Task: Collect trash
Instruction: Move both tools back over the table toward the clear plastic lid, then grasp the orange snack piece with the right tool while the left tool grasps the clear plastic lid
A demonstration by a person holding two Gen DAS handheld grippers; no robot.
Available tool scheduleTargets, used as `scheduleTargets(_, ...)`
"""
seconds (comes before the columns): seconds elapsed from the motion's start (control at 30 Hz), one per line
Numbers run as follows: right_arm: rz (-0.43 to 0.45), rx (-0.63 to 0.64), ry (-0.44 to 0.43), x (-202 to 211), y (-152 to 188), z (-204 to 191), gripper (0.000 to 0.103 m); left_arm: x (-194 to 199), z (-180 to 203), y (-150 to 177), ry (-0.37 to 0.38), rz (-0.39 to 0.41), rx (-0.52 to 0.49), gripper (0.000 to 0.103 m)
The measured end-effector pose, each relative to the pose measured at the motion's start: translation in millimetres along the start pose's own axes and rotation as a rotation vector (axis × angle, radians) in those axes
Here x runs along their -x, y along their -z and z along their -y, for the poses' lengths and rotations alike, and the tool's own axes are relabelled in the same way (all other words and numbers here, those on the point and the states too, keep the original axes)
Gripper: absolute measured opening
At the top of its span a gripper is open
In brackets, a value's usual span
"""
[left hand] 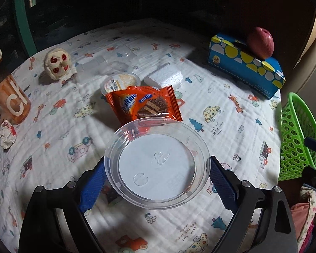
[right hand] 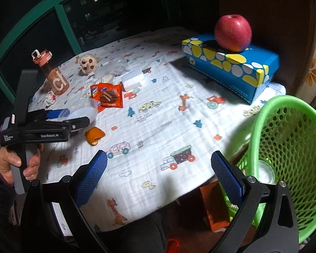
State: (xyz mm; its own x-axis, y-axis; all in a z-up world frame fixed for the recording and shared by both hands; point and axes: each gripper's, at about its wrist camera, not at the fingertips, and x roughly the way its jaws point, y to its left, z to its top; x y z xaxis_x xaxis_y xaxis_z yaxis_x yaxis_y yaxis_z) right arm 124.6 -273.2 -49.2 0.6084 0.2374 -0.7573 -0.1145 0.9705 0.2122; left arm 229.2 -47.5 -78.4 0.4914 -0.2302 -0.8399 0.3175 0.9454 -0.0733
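My left gripper has the round clear plastic lid squarely between its blue pads, jaws spread wide and pressing its rim on both sides, lid lifted off the cartoon-printed white cloth. Just past the lid's far edge lies the orange snack wrapper; beyond that, a foil-topped pudding cup and a white foam block. My right gripper hangs open, nothing between the pads. Close to its right finger stands the green perforated plastic basket, with something pale at the bottom. An orange crumpled scrap lies ahead-left of it, beside my left gripper.
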Motion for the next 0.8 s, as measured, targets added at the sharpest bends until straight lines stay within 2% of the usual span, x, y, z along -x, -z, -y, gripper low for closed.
scheduleTargets(0.33, -0.052, 0.115, -0.094, -49.0, -11.3, -64.3, 0.094, 45.7, -46.7, 0.9, -0.052, 0.074, 0.106, 0.089)
scheduleTargets(0.63, -0.133, 0.203, -0.15, -104.5, -13.9, -111.4, 0.073, 61.0, -69.2, 16.8, -0.054, 0.095, 0.163, 0.089)
scheduleTargets(0.8, -0.157, 0.23, -0.142, -125.3, -16.8, -121.7, 0.07, 63.0, -74.4, 23.6, -0.049, 0.094, 0.178, 0.089)
